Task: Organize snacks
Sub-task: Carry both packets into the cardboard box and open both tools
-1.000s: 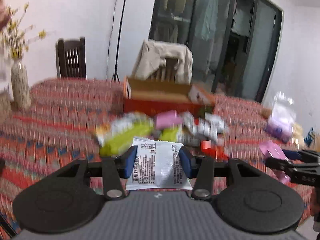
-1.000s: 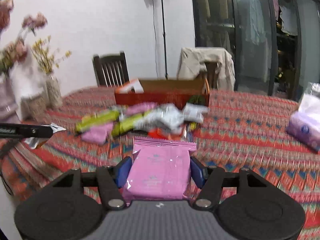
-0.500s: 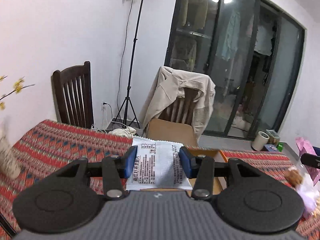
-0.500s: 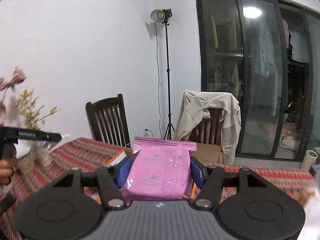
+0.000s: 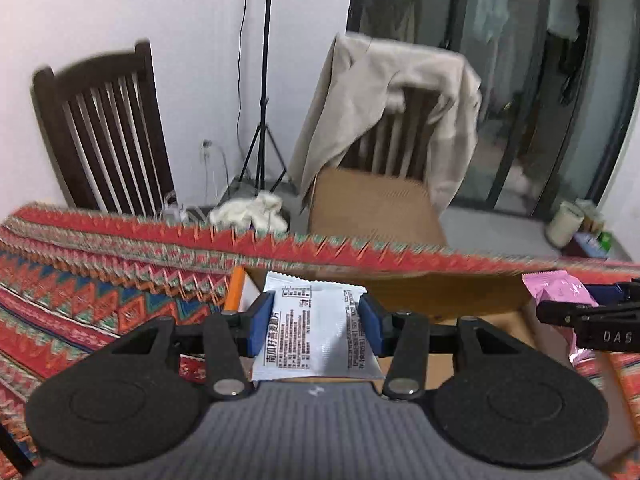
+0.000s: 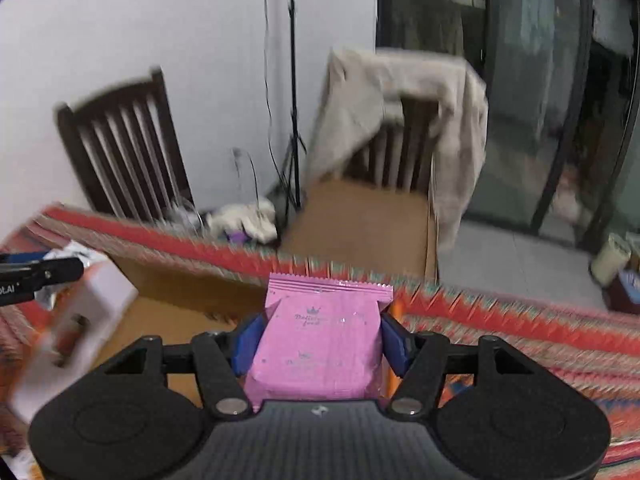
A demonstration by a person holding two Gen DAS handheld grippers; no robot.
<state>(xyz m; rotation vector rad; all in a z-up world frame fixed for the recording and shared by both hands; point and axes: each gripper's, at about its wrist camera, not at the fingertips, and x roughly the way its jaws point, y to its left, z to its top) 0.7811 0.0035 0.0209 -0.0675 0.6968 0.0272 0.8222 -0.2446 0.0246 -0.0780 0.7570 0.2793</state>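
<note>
My left gripper (image 5: pixel 316 328) is shut on a white snack packet (image 5: pixel 316 336) with black print and holds it over the open cardboard box (image 5: pixel 440 292). My right gripper (image 6: pixel 320 340) is shut on a pink snack packet (image 6: pixel 320 344) and holds it over the same box (image 6: pixel 176 292), at its right end. The pink packet also shows in the left wrist view (image 5: pixel 558 288) at the right edge. The left gripper's tip shows in the right wrist view (image 6: pixel 40 276) at the far left. The box's white flap (image 6: pixel 80 320) lies open on the left.
The box stands near the far edge of a table with a red patterned cloth (image 5: pixel 100 280). Behind the table are a dark wooden chair (image 5: pixel 108 132), a chair draped with a beige jacket (image 5: pixel 392 112), a light stand (image 5: pixel 260 100) and glass doors (image 5: pixel 540 60).
Both grippers have moved forward from the snack pile, each with its packet, and have tilted down over the open box. The snack pile has gone out of view.
</note>
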